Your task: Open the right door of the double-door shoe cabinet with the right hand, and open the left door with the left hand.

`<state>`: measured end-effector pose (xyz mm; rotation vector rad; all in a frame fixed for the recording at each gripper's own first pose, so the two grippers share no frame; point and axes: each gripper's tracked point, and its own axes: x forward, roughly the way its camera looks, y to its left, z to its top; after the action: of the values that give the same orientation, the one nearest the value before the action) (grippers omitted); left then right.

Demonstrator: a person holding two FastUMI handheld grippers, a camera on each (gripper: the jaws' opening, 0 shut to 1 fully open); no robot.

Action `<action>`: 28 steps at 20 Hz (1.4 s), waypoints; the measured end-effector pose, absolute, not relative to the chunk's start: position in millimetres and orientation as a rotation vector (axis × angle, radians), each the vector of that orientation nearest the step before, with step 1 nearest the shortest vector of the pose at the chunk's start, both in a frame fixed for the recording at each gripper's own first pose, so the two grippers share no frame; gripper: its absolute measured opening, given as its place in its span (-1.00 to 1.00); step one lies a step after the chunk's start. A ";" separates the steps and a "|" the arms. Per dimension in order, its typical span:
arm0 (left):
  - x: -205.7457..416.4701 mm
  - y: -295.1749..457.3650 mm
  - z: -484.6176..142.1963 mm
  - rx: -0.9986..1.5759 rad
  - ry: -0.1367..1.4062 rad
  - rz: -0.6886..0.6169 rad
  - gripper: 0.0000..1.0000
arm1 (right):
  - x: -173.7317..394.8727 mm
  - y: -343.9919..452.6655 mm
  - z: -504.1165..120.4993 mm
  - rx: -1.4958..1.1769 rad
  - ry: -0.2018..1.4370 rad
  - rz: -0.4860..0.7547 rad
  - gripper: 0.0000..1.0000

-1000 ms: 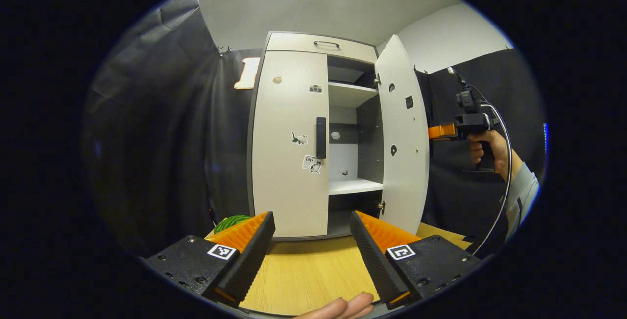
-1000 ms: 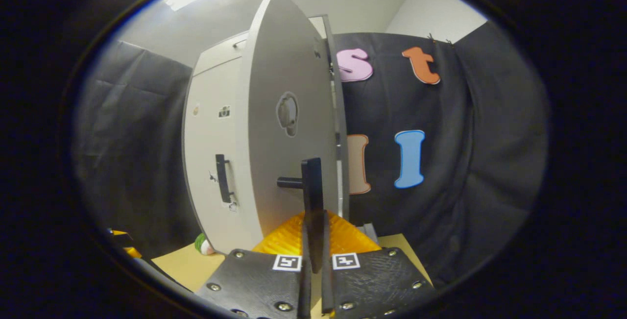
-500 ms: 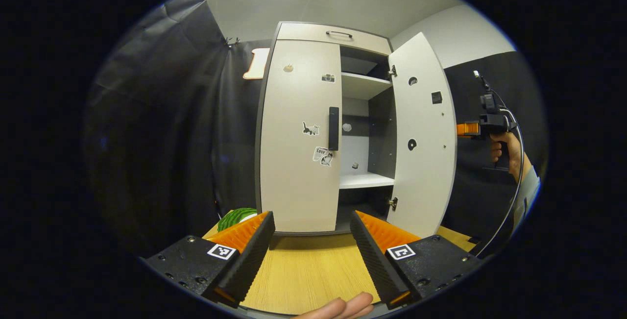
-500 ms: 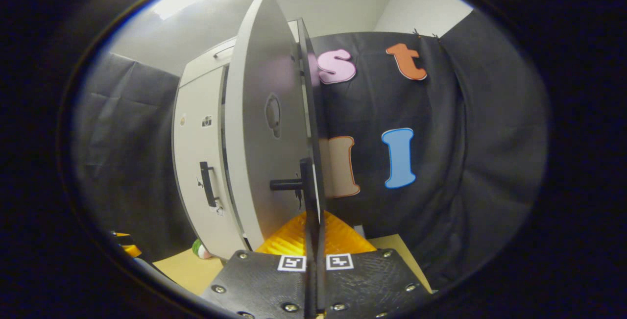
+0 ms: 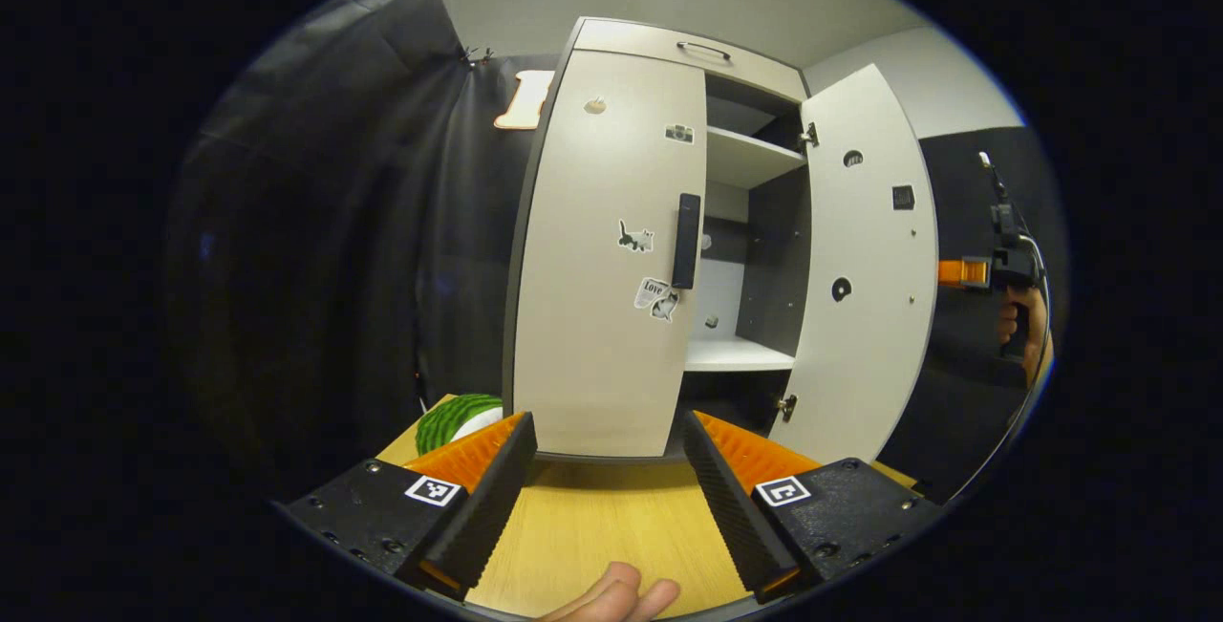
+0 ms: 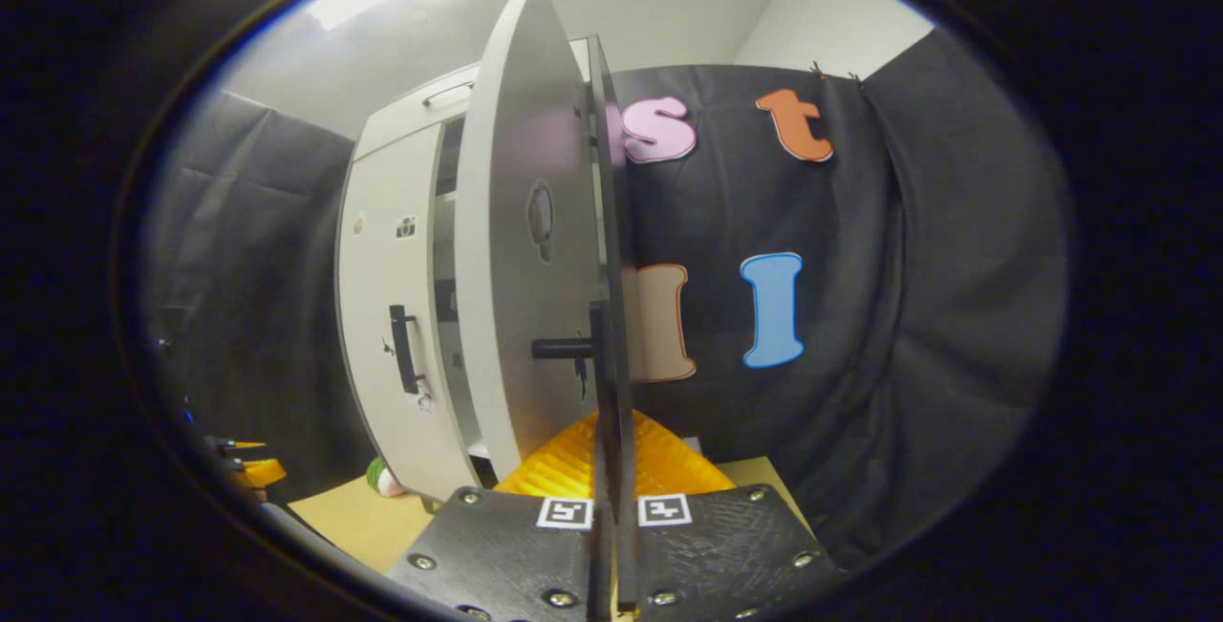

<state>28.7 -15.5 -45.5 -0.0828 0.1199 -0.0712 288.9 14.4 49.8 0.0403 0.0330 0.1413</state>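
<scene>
Left gripper view
left tool [image 5: 605, 479]: fingers spread wide, holding nothing, above the table [image 5: 592, 531].
left door [image 5: 597, 249]: shut, at 12 o'clock, handle [image 5: 685, 240] untouched.
right door [image 5: 865, 268]: swung open at 2 o'clock.

Right gripper view
right tool [image 6: 611, 517]: both fingers clamped on the right door's handle [image 6: 608, 383].

The left tongs [image 5: 604, 498] hang wide open over the worktop [image 5: 602, 531], short of the cabinet [image 5: 669, 249]. Its left door [image 5: 597, 259] is shut, black handle [image 5: 685, 241] untouched. The right door [image 5: 865, 268] stands open, showing shelves [image 5: 731, 354]. The right tongs [image 5: 960, 272] reach its far edge. A green ball [image 5: 454, 417] lies beside the cabinet.
</scene>
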 end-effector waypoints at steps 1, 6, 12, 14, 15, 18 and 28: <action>33.2 -17.2 -41.8 -0.095 0.115 -0.085 0.92 | 285.8 11.3 53.0 0.034 0.020 0.132 -0.91; 57.9 -24.8 -21.0 -0.071 0.088 -0.098 0.92 | 229.2 7.0 52.4 0.049 -0.064 0.118 0.31; 94.4 -45.0 -7.7 -0.062 0.114 -0.109 0.92 | 168.5 -3.1 19.7 0.041 -0.043 -0.020 1.00; 113.2 -55.8 -0.4 -0.060 0.119 -0.121 0.91 | 144.8 7.7 -1.7 0.050 -0.025 -0.028 1.00; 122.9 -63.5 3.1 -0.056 0.122 -0.136 0.92 | 133.3 17.0 -10.8 0.065 -0.026 -0.012 0.96; 161.2 -70.5 20.5 -0.027 0.086 -0.116 0.92 | 108.6 41.8 -36.7 0.109 -0.043 0.032 1.00; 254.5 -107.5 70.5 0.081 -0.032 -0.080 0.89 | 63.5 70.4 -66.1 0.099 -0.097 0.014 1.00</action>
<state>254.5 -107.5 70.5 0.0811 -0.0325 -0.0804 63.5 70.4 -66.1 0.0986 -0.0975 0.0142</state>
